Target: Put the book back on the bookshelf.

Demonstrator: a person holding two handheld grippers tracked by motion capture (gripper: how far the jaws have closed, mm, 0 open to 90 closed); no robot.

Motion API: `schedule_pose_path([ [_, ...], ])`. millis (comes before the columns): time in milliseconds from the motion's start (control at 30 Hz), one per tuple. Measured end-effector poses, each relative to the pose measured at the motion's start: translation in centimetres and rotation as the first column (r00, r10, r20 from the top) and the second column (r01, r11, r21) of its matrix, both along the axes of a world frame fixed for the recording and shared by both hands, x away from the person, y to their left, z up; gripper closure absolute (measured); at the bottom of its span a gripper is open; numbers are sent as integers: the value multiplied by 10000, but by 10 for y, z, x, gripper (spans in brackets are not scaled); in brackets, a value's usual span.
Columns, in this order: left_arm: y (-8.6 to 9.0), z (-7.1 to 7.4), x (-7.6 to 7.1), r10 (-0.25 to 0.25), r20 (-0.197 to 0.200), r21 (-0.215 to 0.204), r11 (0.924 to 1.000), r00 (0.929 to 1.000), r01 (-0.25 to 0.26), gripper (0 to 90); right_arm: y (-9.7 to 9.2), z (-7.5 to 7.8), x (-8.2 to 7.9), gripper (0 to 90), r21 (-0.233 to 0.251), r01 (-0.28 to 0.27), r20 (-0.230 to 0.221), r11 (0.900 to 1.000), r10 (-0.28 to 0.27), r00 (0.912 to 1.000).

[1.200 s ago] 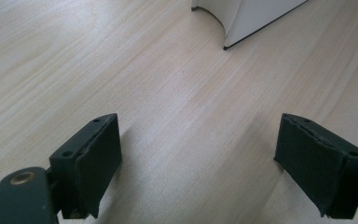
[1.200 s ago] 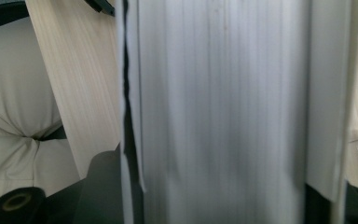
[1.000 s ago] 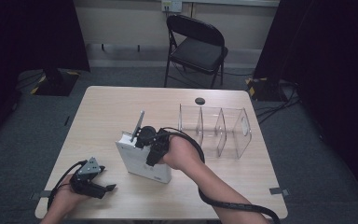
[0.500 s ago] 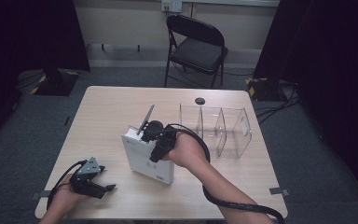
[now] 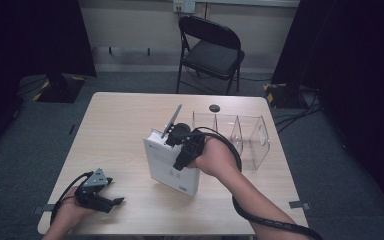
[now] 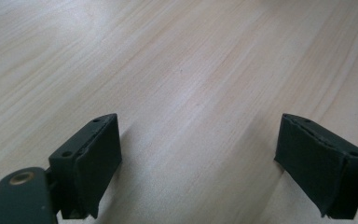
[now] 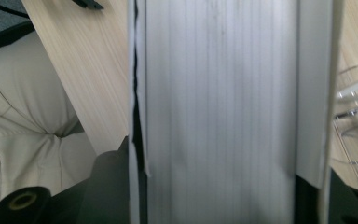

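We saw the right gripper (image 5: 176, 137) clamped on a thick white book (image 5: 170, 167), its two jaws pressing on both covers with the page edges (image 7: 219, 112) between them. The book stood tilted near the middle of the wooden table (image 5: 120, 130), just beside the clear plastic organizer (image 5: 245, 137), and its lower corner seemed to touch the table. The left gripper (image 5: 111, 199) rested near the front left corner, its jaws spread wide with nothing between them, well apart from the book
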State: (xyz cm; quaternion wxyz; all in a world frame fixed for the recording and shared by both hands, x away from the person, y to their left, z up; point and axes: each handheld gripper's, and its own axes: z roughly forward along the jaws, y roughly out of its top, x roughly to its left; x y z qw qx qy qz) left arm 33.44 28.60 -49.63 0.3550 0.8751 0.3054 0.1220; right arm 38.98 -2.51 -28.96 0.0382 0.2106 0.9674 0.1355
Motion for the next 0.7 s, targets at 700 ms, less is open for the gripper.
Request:
schedule_pose_path([
  [700, -5, -5, 1, -166, 53, -145, 9998, 9998, 167, 20, -39, -1, -5, 526, -59, 581, -369, 9983, -583, 9976],
])
